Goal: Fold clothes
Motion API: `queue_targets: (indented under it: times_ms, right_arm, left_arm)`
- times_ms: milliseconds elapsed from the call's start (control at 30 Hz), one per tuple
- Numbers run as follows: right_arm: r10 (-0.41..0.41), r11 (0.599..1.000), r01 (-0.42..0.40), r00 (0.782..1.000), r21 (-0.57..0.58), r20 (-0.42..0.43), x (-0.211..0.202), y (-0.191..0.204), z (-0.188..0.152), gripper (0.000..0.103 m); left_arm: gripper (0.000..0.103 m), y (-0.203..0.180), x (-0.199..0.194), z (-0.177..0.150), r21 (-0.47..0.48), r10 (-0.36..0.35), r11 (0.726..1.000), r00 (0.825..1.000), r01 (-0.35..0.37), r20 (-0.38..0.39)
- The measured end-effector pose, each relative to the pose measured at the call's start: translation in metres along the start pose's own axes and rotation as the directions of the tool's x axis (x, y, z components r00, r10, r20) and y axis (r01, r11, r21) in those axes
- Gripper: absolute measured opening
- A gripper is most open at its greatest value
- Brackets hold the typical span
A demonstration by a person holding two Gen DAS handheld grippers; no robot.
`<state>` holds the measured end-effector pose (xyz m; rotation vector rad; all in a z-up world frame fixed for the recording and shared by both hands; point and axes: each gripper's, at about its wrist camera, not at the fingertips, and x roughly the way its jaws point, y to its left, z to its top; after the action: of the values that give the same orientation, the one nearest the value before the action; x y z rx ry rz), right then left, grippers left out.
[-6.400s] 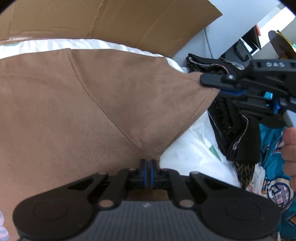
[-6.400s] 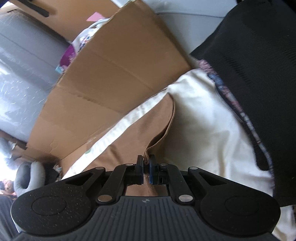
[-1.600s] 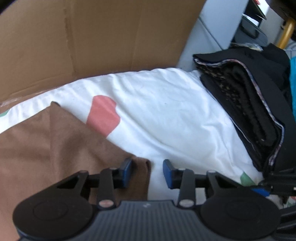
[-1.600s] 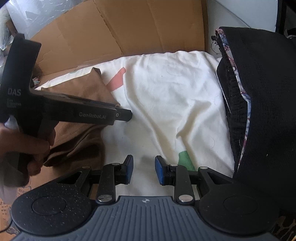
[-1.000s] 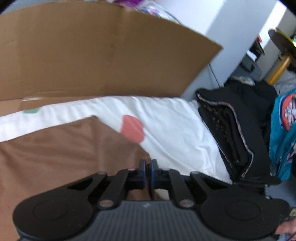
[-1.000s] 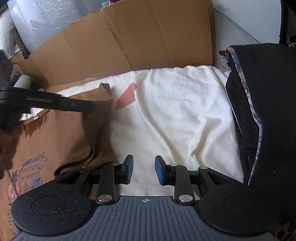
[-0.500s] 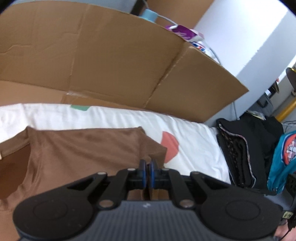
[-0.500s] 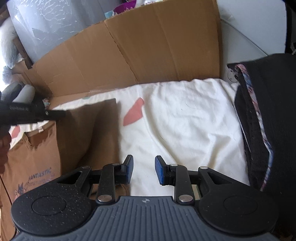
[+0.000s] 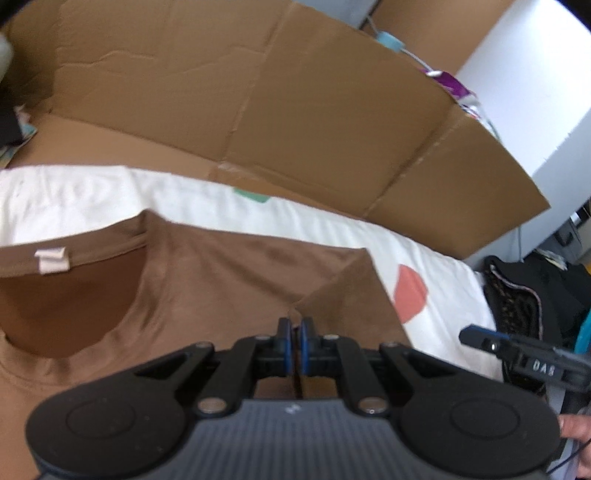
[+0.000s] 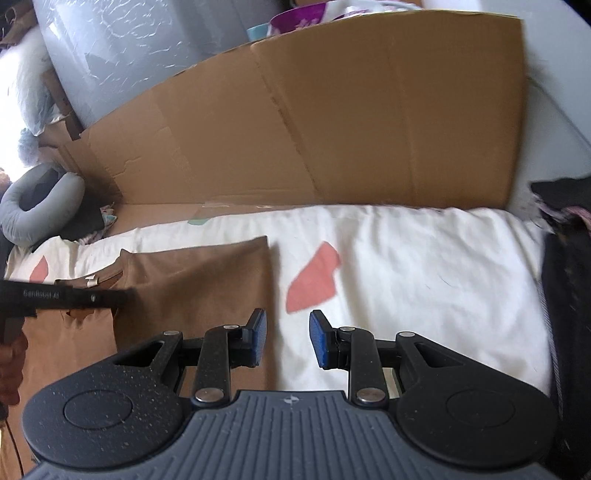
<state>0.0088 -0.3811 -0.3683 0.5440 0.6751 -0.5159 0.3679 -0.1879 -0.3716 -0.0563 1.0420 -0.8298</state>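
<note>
Left hand-held gripper [image 9: 294,334] clamped on brown T-shirt [image 9: 221,280] sleeve edge, mid-fold toward collar [image 9: 70,254]; right hand-held gripper [image 10: 287,341] empty, jaws apart; next, lay flat, release.

Bright daylight, glare blown out at the left, fisheye-bent edges, slight motion blur throughout.

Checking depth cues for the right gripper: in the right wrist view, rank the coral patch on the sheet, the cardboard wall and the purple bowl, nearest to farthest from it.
From the right gripper:
1. Coral patch, on the white sheet just ahead.
2. Cardboard wall, upright behind the sheet.
3. Purple bowl, beyond the wall's top edge.
</note>
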Motion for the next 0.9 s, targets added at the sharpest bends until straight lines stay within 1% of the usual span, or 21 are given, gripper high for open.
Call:
queue_targets:
  times_ms: [67, 200, 367, 467, 633, 700, 733, 767, 900]
  right_arm:
    - [0.011, 1.000, -0.011, 1.000, -0.005, -0.008, 0.011, 0.004, 0.006, 0.032]
    - [0.013, 0.999, -0.014, 1.000, -0.041, -0.021, 0.036, 0.014, 0.022, 0.032]
    - [0.011, 0.998, -0.014, 0.999, -0.066, -0.047, 0.066, 0.023, 0.041, 0.033]
    - [0.010, 0.998, -0.015, 0.997, -0.068, -0.073, 0.081, 0.029, 0.047, 0.034]
    - [0.022, 0.994, -0.032, 0.996, -0.105, -0.087, 0.093, 0.042, 0.054, 0.034]
    - [0.018, 0.992, -0.029, 0.996, -0.120, -0.091, 0.096, 0.047, 0.056, 0.037]
    - [0.015, 0.991, -0.028, 0.995, -0.129, -0.097, 0.099, 0.048, 0.057, 0.041]
    - [0.012, 0.990, -0.026, 0.995, -0.139, -0.103, 0.101, 0.050, 0.058, 0.041]
    - [-0.003, 0.986, -0.018, 0.992, -0.168, -0.125, 0.111, 0.052, 0.058, 0.041]
  left_arm:
    - [0.005, 0.007, 0.003, -0.003, -0.019, 0.004, 1.000, 1.000, -0.004, 0.000]
    - [0.004, 0.011, 0.000, -0.008, -0.037, -0.017, 0.999, 1.000, 0.017, 0.005]
    - [0.003, 0.005, -0.019, -0.009, -0.034, -0.063, 0.997, 0.997, 0.064, 0.037]
    - [0.003, 0.001, -0.031, -0.007, -0.034, -0.089, 0.995, 0.995, 0.091, 0.054]
    - [0.003, -0.009, -0.046, -0.007, -0.038, -0.138, 0.989, 0.988, 0.141, 0.064]
    - [0.002, -0.013, -0.052, -0.008, -0.042, -0.158, 0.986, 0.985, 0.161, 0.066]
    - [0.002, -0.015, -0.055, -0.009, -0.041, -0.166, 0.985, 0.984, 0.169, 0.069]
    - [0.002, -0.017, -0.058, -0.010, -0.040, -0.174, 0.983, 0.982, 0.177, 0.071]
    - [0.002, -0.020, -0.064, -0.010, -0.046, -0.182, 0.982, 0.980, 0.186, 0.081]
